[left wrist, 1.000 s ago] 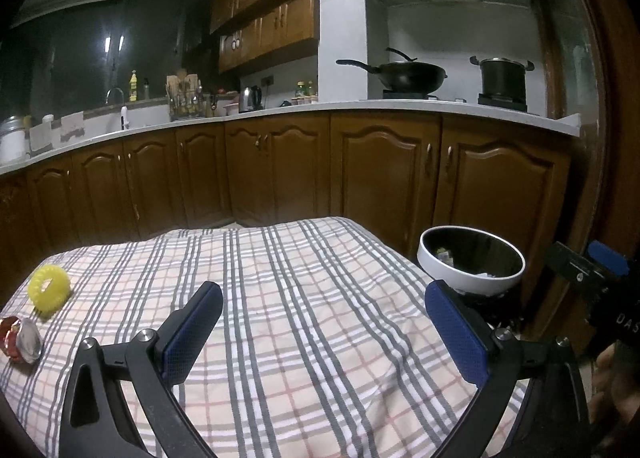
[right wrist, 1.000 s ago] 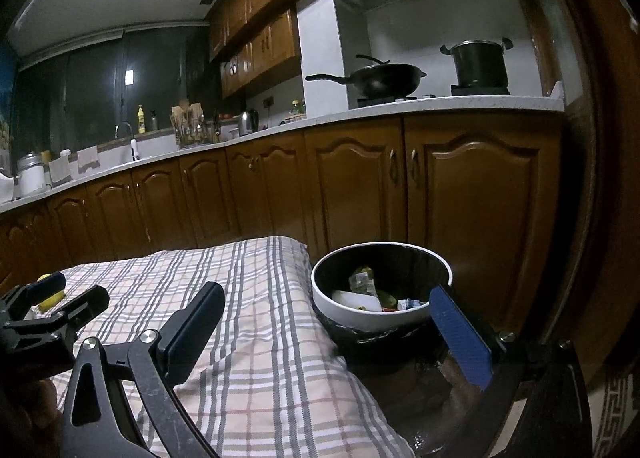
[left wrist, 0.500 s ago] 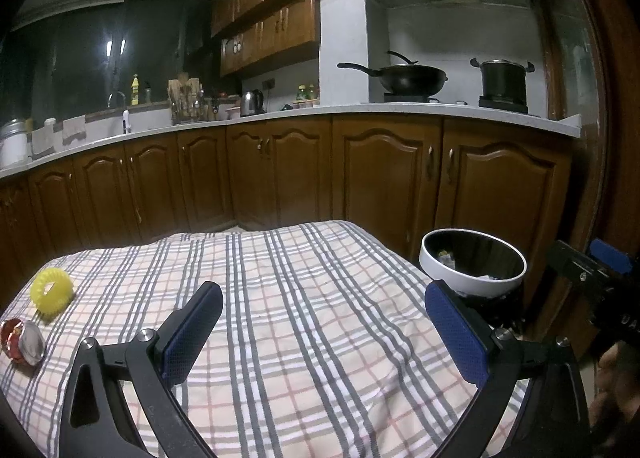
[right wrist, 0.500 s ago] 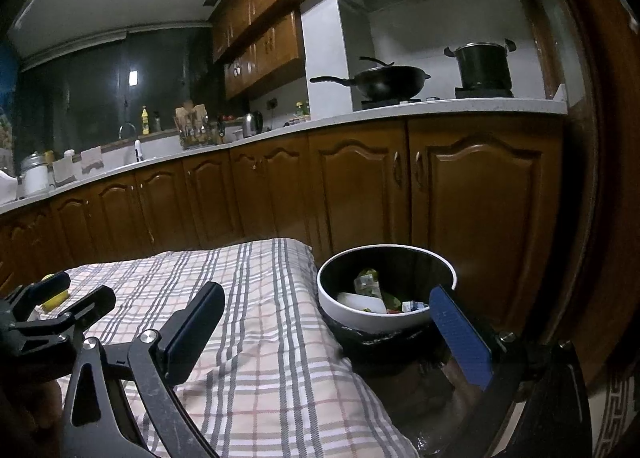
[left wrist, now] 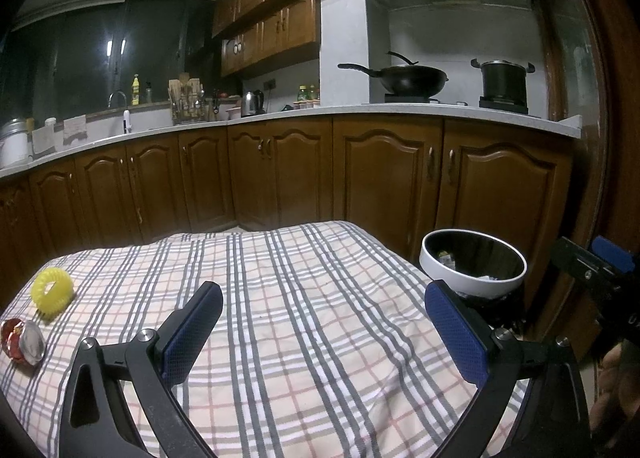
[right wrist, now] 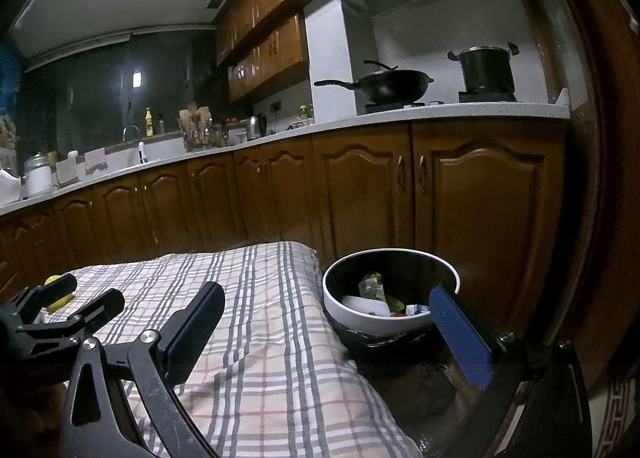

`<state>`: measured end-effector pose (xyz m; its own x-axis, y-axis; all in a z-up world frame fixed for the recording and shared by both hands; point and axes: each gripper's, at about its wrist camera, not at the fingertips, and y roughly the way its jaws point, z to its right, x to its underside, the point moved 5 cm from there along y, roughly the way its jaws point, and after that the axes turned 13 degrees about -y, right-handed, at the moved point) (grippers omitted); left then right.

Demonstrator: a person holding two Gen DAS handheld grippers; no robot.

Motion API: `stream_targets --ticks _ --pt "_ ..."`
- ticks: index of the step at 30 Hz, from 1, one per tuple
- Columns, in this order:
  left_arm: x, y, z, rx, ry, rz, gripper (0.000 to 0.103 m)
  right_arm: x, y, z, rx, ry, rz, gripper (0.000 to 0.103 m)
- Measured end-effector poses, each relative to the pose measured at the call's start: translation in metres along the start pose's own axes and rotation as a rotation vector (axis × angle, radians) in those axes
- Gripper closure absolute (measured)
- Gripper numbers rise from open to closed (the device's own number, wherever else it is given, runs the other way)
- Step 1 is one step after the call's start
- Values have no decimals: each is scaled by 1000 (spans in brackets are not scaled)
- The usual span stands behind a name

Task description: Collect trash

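Note:
A white-rimmed trash bin [left wrist: 472, 270] stands off the right edge of the plaid-covered table [left wrist: 288, 298]; it holds several scraps of trash [right wrist: 380, 298]. A red and silver wrapper [left wrist: 22, 342] lies at the table's left edge, next to a yellow coiled ring [left wrist: 53, 290]. My left gripper [left wrist: 320, 334] is open and empty above the middle of the table. My right gripper [right wrist: 326, 334] is open and empty, its right finger over the bin's [right wrist: 390, 290] near rim. The left gripper also shows in the right wrist view [right wrist: 68, 306].
Brown kitchen cabinets [left wrist: 360, 174] run behind the table under a pale counter [left wrist: 440, 114]. A wok [left wrist: 412, 78] and a pot [left wrist: 502, 82] sit on the stove. A wooden door frame [right wrist: 600, 178] stands right of the bin.
Both views have shifted slightly, so the table and bin sit a little lower in frame. Both grippers stay open and empty.

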<state>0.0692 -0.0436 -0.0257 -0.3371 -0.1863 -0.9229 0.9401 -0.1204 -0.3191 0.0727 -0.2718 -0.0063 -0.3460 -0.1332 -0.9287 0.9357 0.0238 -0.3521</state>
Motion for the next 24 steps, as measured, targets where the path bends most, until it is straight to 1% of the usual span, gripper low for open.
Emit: stream_targets --ticks 24 --pt "1 0 -1 11 13 1 1 -2 -2 -3 -5 -9 3 0"
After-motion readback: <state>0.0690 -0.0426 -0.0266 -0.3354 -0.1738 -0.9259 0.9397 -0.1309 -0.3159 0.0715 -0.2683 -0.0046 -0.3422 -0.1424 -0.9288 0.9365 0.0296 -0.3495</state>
